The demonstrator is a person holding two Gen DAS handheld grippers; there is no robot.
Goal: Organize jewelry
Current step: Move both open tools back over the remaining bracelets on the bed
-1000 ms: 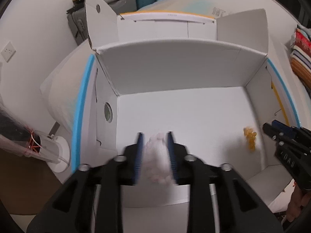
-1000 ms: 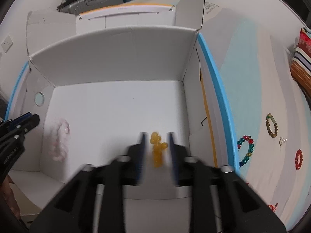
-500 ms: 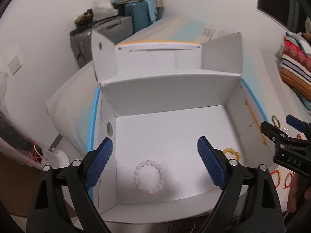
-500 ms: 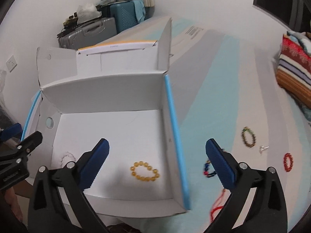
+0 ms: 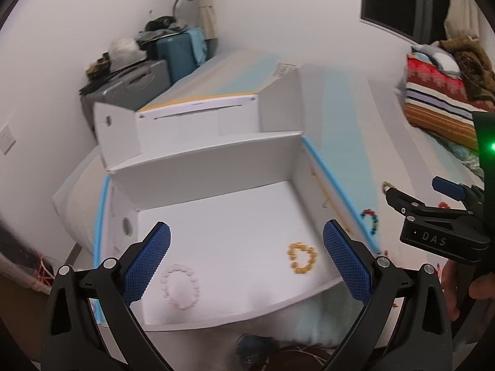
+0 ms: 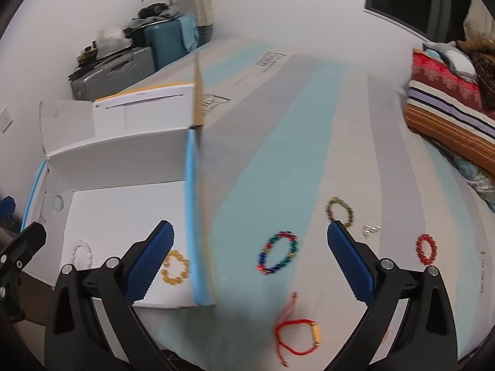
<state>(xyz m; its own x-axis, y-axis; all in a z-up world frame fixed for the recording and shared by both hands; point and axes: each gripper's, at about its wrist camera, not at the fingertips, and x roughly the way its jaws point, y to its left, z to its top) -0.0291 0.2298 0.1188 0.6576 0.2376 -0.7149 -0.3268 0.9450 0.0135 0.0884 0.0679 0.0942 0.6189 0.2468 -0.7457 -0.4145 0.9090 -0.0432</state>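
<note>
Surface: striped blue-and-grey bed (image 6: pixel 278 170) carries your white box (image 5: pixel 216 160), suitcases (image 6: pixel 130 61) against the far wall.
Left gripper (image 5: pixel 246 255): your jaws have just been opening and now stand wide, nothing between the pads.
Right gripper (image 6: pixel 250 255): also wide after just opening, holding nothing; it hangs over the box's blue edge.
Pink bracelet (image 5: pixel 180 286): flat on the box floor, at 7 o'clock in the left view.
Yellow bracelet (image 5: pixel 301 258): on the same floor at 4 o'clock, well apart from the pink one.
Outside the box: multicoloured bracelet (image 6: pixel 277 255), olive bracelet (image 6: pixel 339 213), red bead bracelet (image 6: pixel 426 248) and red cord bracelet (image 6: pixel 297 330) lie on the bed.
</note>
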